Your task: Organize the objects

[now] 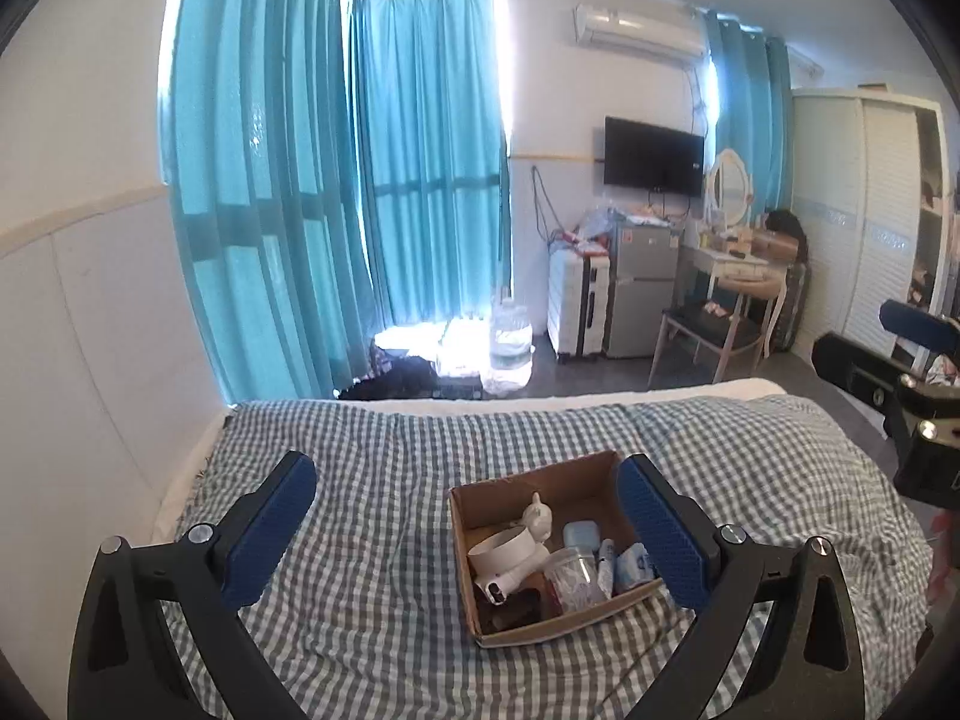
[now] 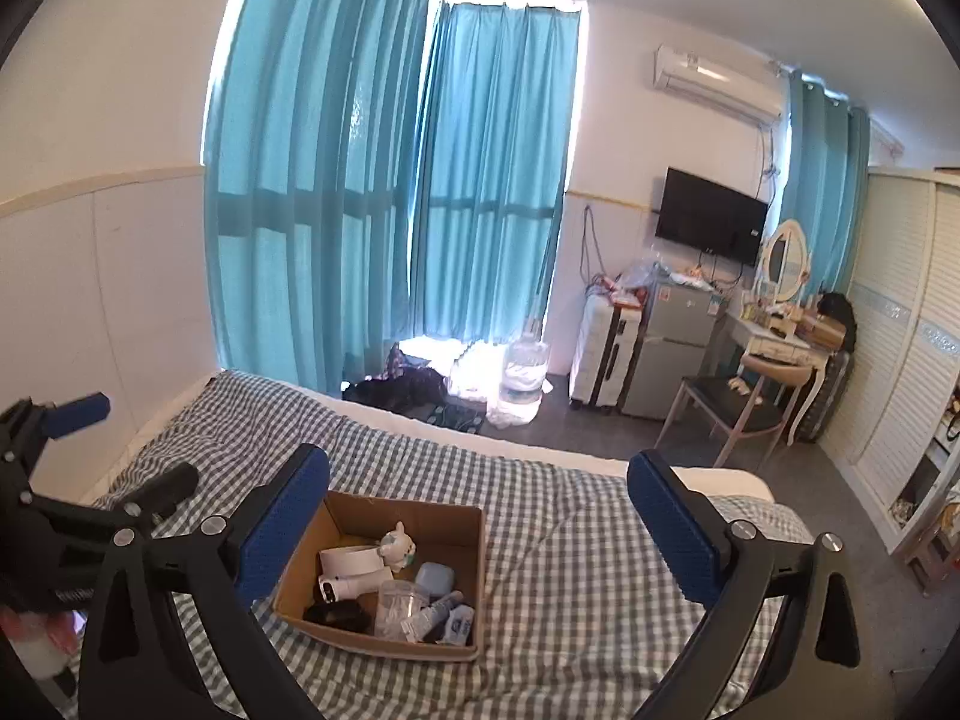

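left gripper (image 1: pixel 465 531): jaws wide, holds nothing.
right gripper (image 2: pixel 477 525): same, wide, nothing held.
cardboard box (image 2: pixel 420 513): on checked bedspread (image 2: pixel 576 546), filled with small items.
handling: likely light, floppy walls; 2 grippers on opposite sides.

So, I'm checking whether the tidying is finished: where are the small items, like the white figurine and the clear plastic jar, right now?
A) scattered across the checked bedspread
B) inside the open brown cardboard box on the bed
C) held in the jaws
B: the white figurine and clear plastic jar sit inside the open brown cardboard box on the checked bedspread.
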`<action>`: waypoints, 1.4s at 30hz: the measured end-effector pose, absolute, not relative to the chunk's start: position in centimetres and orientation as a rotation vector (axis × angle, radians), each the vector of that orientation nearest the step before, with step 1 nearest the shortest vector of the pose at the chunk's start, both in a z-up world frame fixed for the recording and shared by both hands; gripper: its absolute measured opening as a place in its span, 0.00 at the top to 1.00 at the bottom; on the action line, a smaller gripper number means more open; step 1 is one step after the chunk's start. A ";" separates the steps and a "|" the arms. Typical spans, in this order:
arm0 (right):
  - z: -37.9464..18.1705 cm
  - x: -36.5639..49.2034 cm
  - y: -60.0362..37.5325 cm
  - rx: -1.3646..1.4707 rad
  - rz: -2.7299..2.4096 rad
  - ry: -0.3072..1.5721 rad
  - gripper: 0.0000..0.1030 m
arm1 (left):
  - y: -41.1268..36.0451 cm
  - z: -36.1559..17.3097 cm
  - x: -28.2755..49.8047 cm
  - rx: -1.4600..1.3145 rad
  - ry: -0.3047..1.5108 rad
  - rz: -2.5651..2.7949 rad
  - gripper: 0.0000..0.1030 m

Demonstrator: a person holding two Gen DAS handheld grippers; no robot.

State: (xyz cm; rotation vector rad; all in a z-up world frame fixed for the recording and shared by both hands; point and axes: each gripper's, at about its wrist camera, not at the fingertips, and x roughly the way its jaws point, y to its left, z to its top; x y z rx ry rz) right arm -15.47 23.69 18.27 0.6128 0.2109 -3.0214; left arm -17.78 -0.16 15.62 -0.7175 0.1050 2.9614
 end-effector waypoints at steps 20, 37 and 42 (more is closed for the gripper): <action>6.0 -6.1 25.9 0.776 -3.016 0.190 0.01 | 1.5 7.9 -8.8 -0.705 0.228 2.993 0.00; -2.3 -3.8 26.9 0.640 -3.066 0.114 0.01 | -0.2 -0.8 -7.2 -0.780 0.133 3.047 0.00; -2.7 -4.2 27.8 0.673 -3.084 0.076 0.01 | -0.3 -0.9 -7.3 -0.796 0.126 3.039 0.00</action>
